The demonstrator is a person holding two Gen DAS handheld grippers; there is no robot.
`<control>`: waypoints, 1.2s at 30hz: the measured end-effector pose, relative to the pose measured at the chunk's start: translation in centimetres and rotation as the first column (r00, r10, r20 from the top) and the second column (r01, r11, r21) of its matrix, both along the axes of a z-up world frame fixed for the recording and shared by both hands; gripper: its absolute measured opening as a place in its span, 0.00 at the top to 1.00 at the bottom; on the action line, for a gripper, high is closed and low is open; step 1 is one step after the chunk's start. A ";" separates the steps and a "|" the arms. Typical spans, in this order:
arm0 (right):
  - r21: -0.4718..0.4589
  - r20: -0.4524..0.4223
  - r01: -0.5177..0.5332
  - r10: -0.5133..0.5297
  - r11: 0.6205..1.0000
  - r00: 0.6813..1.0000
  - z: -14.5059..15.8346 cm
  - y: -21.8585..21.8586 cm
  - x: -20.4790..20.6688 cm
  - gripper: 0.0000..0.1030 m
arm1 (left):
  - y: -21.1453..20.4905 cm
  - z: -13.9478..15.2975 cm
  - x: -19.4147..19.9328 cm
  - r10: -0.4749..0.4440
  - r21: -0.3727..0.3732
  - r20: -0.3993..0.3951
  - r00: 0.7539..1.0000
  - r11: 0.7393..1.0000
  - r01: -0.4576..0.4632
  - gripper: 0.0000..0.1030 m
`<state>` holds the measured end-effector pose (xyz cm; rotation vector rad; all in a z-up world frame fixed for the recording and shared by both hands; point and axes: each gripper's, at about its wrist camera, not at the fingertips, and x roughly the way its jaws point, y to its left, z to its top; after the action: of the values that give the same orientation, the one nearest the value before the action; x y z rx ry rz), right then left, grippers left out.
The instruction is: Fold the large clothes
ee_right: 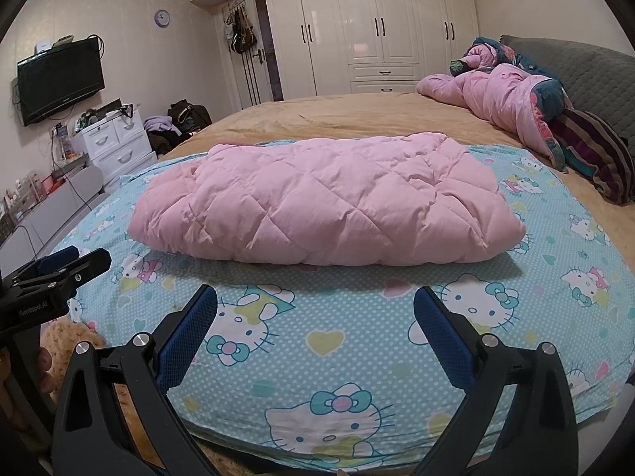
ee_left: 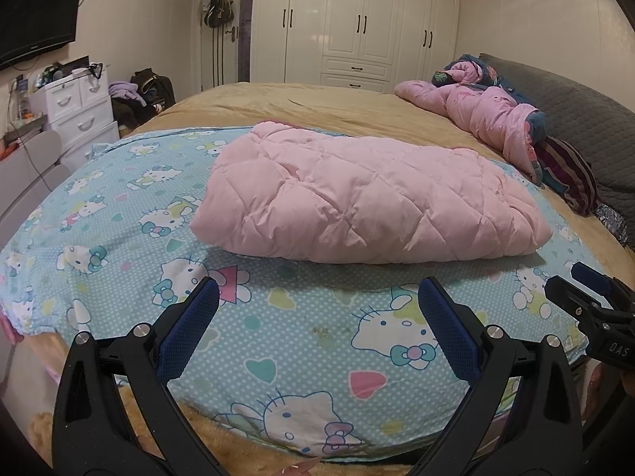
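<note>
One folded pink quilted garment [ee_left: 369, 202] lies in the middle of one blue cartoon sheet [ee_left: 301, 333] on the bed [ee_left: 317, 107]. Two grippers hover near the sheet's front edge: the left gripper [ee_left: 317, 297] and the right gripper [ee_right: 315, 305] are both wide open and hold nothing. Bare sheet lies between them and the garment. One white wardrobe [ee_right: 381, 23] stands behind.

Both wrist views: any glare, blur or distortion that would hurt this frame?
Left wrist view: strong fisheye bending, dark corners; pink quilted garment sharp, with a soft shadow on the cartoon-cat sheet; wardrobe doors shiny. Right wrist view: same bending; ceiling-light glare on the wardrobe top; the garment is evenly lit, no motion blur.
</note>
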<state>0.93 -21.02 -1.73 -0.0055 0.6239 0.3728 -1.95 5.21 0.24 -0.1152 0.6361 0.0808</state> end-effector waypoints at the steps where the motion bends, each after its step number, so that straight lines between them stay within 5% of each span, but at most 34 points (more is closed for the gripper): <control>1: 0.000 -0.002 -0.001 0.001 1.000 1.000 0.0 0.0 0.0 0.04 | 0.0 0.0 0.0 0.000 0.000 0.000 1.000 1.000 0.000 0.09; 23: -0.010 -0.008 0.009 -0.009 1.000 1.000 -0.6 -0.4 -0.1 0.04 | -0.1 -0.6 0.0 0.022 0.026 -0.029 0.999 0.999 -0.021 0.09; 30: 0.012 -0.047 0.146 -0.146 0.989 0.988 -1.3 -4.2 0.6 0.04 | 1.2 -1.6 0.8 0.053 -0.009 -0.072 0.996 0.999 -0.054 0.09; 34: 0.029 -0.074 0.382 -0.379 0.924 0.922 -2.4 -11.9 1.1 0.04 | 5.7 -1.5 2.5 0.123 -0.066 -0.104 0.987 0.989 -0.130 0.09; 36: 0.002 -0.111 0.556 -0.552 0.831 0.826 -3.7 -17.9 0.7 0.04 | 10.0 -1.1 4.0 0.219 -0.063 -0.110 0.970 0.972 -0.226 0.09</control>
<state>1.66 -38.94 -5.41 0.2285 0.6933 -0.1870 2.02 15.21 -0.88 -0.2568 0.7268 0.2814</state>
